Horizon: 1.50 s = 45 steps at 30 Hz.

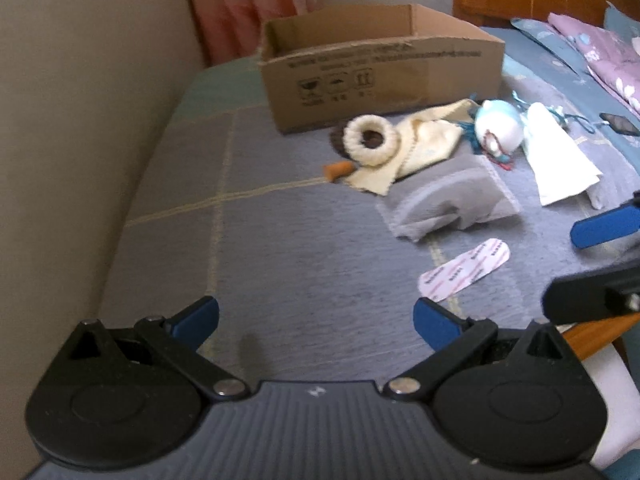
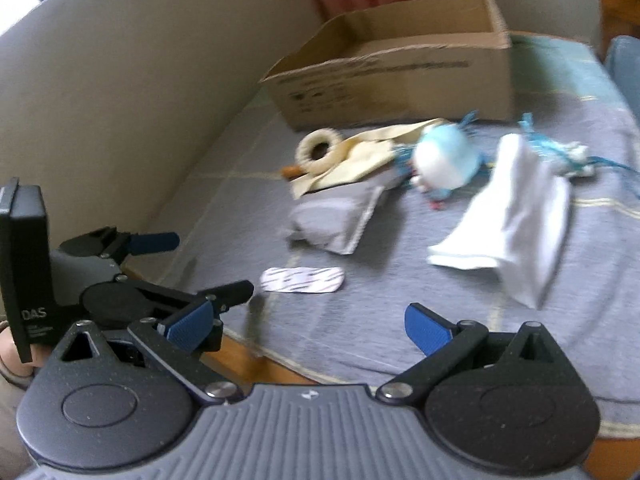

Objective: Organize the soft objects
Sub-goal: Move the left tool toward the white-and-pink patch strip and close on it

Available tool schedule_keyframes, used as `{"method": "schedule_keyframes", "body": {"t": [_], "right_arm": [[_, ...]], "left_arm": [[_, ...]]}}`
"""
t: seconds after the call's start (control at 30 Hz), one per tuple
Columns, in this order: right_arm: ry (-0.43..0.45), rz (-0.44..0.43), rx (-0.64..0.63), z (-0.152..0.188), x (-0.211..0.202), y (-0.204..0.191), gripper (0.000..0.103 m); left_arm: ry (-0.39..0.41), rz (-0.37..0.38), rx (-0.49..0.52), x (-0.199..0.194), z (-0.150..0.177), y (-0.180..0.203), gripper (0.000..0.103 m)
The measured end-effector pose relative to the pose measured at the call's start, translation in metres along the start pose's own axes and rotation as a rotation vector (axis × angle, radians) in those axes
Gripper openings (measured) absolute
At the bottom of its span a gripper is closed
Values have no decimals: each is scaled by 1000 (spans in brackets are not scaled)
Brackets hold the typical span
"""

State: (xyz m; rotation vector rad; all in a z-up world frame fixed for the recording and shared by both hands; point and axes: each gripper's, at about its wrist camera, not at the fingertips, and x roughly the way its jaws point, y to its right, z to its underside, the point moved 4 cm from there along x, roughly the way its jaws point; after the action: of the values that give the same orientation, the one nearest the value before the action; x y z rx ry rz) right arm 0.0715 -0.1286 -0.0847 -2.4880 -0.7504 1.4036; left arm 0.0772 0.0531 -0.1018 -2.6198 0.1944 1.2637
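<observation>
Partly blurred, the cardboard box (image 2: 400, 76) hides its inside; both the left gripper (image 1: 316, 322) and right gripper (image 2: 308, 328) gape wide (empty) over bare bedspread (image 1: 300, 240).

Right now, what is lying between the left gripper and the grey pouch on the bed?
In the left wrist view, only a white printed strip lies between the left gripper and the grey pouch; otherwise bare bedcover.
</observation>
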Motion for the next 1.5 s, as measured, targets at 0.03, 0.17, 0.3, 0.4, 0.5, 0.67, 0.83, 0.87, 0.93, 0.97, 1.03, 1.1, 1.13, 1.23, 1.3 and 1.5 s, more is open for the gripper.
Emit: {"method": "schedule_keyframes", "body": {"t": [0.03,0.17,0.3,0.4,0.5,0.67,0.83,0.87,0.93,0.97,1.03,1.1,1.13,1.23,1.3,1.5], "right_arm": [[0,-8,-3,-1,3,-1,102],[-34,-47,0,-9,17,-5,87],[-65,-35,2,-11,34,-7,78],[-64,-41,16,-12,39,-7,77],[-59,-47,31,-15,39,-8,77],[-45,-39,46,-20,38,-6,70],[-37,-18,57,-22,40,-2,51],[-32,-14,59,-22,41,-2,50],[-27,-14,64,-23,42,-1,50],[-27,-14,65,-23,42,-1,49],[-25,-12,62,-23,41,-1,45],[-25,-13,62,-23,43,-1,38],[-26,-14,61,-23,44,-2,38],[-35,-2,64,-24,39,-2,40],[-25,16,62,-23,31,-1,41],[60,57,106,-13,-10,16,48]], "left_arm": [[4,-11,-6,-1,1,-3,102],[10,14,-35,-1,2,-12,102],[11,28,-28,0,2,-12,103],[7,44,-27,1,2,-11,102],[0,52,-27,3,3,-12,102],[-11,63,-32,7,4,-13,102],[-11,76,-38,7,3,-13,103],[-12,77,-36,6,2,-13,103],[-2,90,-27,4,2,-12,102],[0,98,-21,4,2,-11,102],[3,115,-6,3,1,-7,102],[14,146,6,1,2,-3,102],[20,171,9,-1,2,-1,103],[44,220,27,-3,1,7,102],[44,228,36,-2,-1,11,100],[58,293,114,1,-10,28,67]]}}
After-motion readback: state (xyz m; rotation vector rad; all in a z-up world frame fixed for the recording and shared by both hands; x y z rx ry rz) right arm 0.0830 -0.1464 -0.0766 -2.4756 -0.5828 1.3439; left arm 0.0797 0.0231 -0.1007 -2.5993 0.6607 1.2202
